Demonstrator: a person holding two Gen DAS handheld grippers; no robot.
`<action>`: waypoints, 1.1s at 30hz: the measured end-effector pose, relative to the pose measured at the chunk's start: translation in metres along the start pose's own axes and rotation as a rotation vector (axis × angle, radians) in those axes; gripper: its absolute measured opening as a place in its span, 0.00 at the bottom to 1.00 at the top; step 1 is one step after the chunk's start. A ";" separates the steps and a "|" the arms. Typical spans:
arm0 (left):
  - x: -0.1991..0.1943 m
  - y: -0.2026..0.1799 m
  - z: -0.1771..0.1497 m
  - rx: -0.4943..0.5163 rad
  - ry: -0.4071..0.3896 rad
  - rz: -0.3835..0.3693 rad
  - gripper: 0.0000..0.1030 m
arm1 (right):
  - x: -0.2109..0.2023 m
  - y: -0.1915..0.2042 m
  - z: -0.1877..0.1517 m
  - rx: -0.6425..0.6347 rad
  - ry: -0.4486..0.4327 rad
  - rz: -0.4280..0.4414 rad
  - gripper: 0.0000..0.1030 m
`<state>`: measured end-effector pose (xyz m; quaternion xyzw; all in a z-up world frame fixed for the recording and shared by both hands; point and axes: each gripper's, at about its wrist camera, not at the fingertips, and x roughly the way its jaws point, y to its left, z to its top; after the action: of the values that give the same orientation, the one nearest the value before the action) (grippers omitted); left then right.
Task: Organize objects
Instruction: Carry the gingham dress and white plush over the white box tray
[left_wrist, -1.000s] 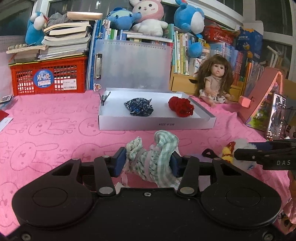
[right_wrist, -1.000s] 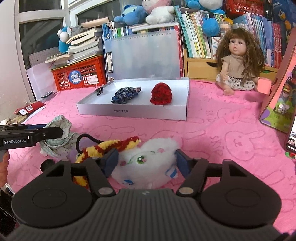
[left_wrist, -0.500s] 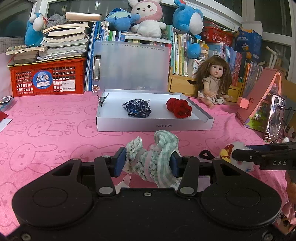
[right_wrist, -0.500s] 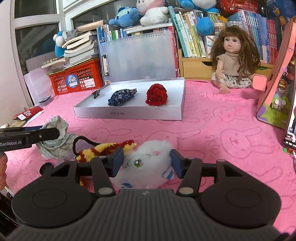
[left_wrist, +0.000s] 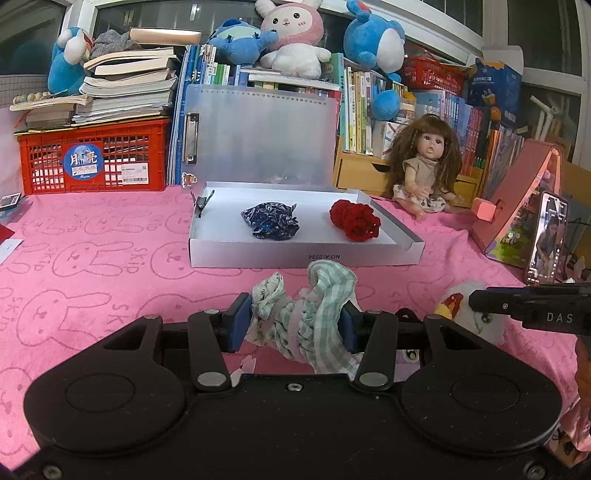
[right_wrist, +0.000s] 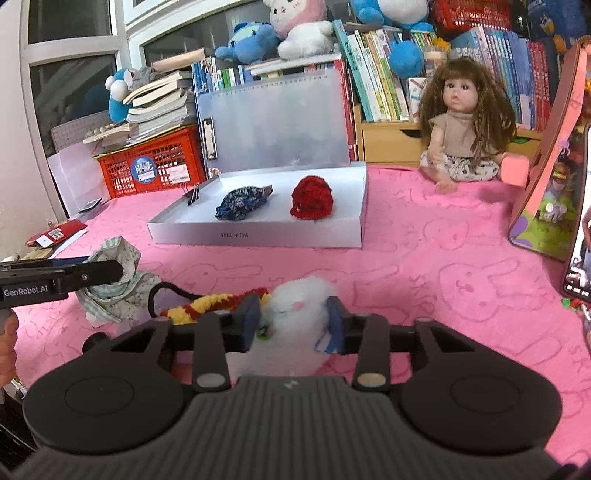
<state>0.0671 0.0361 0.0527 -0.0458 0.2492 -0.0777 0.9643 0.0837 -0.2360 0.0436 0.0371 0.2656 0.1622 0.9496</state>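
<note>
Gripping the green checked scrunchie (left_wrist: 314, 314) at lower centre of the left wrist view, your left gripper (left_wrist: 293, 321) has both blue pads pressed into the bunched cloth. In the right wrist view your right gripper (right_wrist: 291, 323) sits at lower centre, its jaws closing on the white plush toy (right_wrist: 299, 299), whose fluff is squeezed between the pads; the toy's red and yellow yarn (right_wrist: 214, 304) trails off to the left over the pink blanket (right_wrist: 424, 266). Above, at mid-frame, the shallow white box (right_wrist: 258, 236) lies on the blanket with a dark blue scrunchie (right_wrist: 242, 203) and a red scrunchie (right_wrist: 311, 197) inside, apart from each other. A doll (right_wrist: 463, 125) sits at upper right.
</note>
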 end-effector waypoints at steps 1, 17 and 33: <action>0.000 0.000 0.000 -0.001 -0.001 -0.001 0.45 | 0.000 0.000 0.001 -0.002 0.000 0.000 0.34; 0.002 0.001 -0.002 -0.011 0.004 0.001 0.44 | 0.011 -0.005 -0.006 0.014 0.030 0.005 0.61; 0.002 -0.001 0.002 -0.015 -0.002 -0.005 0.44 | 0.002 -0.002 0.001 0.022 0.009 0.028 0.38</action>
<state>0.0693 0.0348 0.0535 -0.0537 0.2486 -0.0780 0.9640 0.0860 -0.2372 0.0428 0.0504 0.2713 0.1725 0.9456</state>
